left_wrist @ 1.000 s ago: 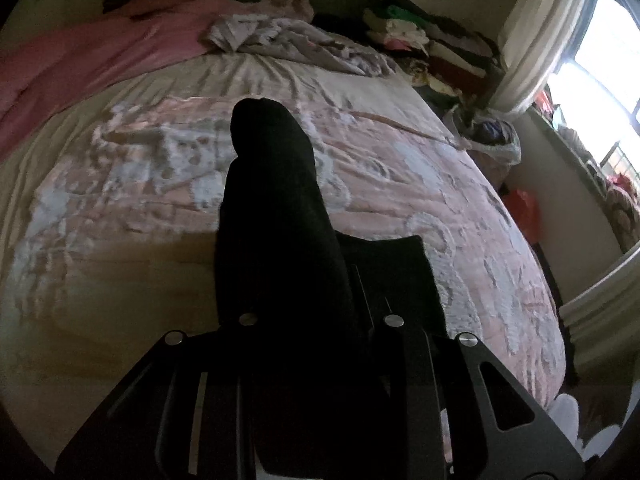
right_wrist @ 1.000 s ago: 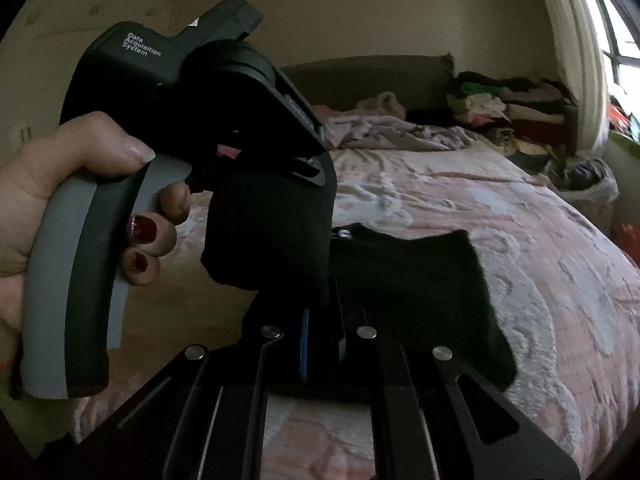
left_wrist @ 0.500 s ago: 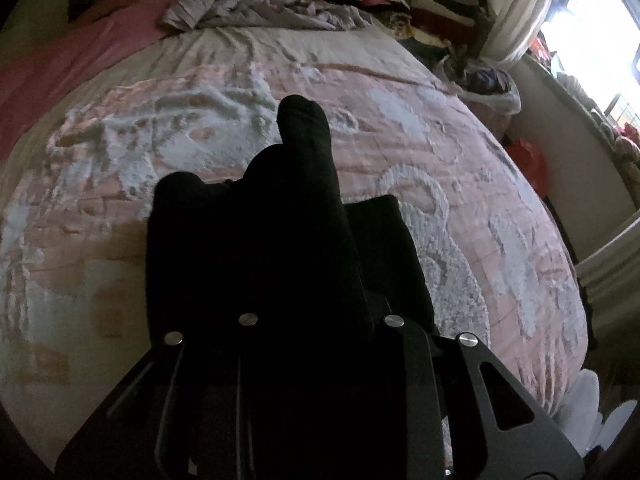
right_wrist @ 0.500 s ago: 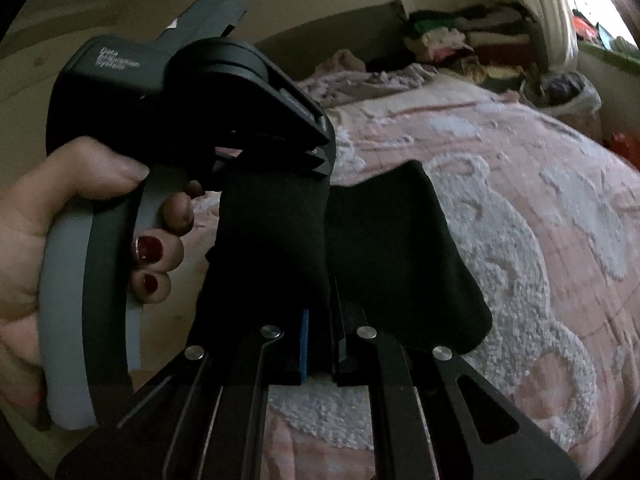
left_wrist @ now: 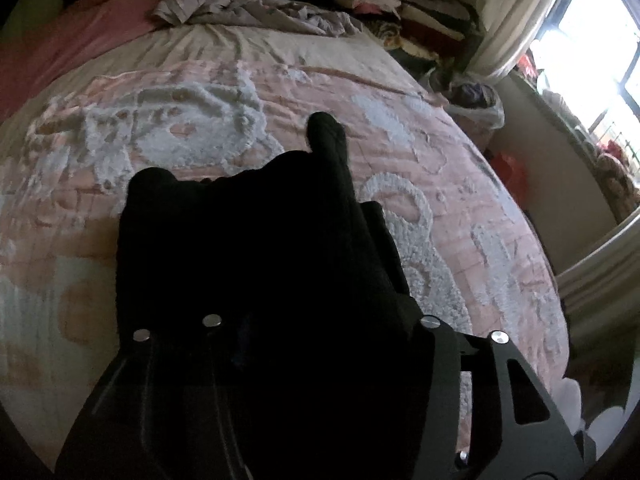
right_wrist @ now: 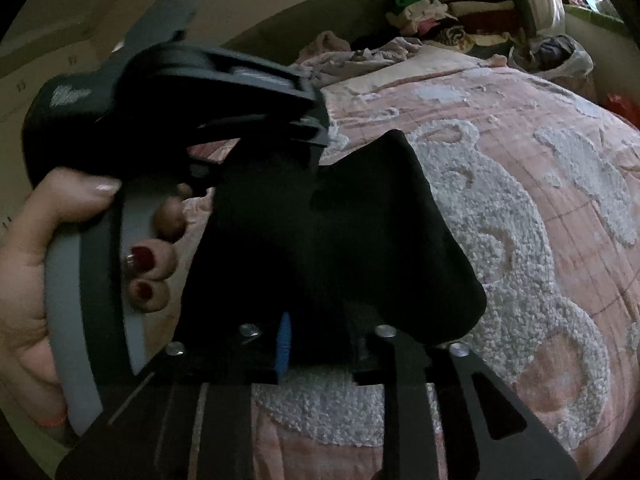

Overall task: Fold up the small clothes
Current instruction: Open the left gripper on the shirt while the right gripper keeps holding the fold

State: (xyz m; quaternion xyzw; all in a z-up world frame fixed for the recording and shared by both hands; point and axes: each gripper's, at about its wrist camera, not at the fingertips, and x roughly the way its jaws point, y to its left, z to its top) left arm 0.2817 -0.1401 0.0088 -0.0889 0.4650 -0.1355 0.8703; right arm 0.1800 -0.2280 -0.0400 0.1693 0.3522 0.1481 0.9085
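Observation:
A small black garment (left_wrist: 248,248) hangs between my two grippers just above the pink bedspread (left_wrist: 200,120). My left gripper (left_wrist: 280,336) is shut on one end of it; its fingers are buried in the cloth. In the right wrist view the garment (right_wrist: 360,240) drapes down to the bed, and my right gripper (right_wrist: 320,344) holds its near edge with the jaws slightly apart. The left gripper's body (right_wrist: 180,112), held by a hand, is close at upper left.
A crumpled grey garment (left_wrist: 256,8) and a pink blanket (left_wrist: 60,40) lie at the head of the bed. A stack of folded clothes (left_wrist: 400,8) stands at the back right. A bag (left_wrist: 476,100) and the bed's edge are on the right.
Both grippers have tilted down and moved lower towards the bed. The black garment has spread wider and its far end now rests on the bedspread.

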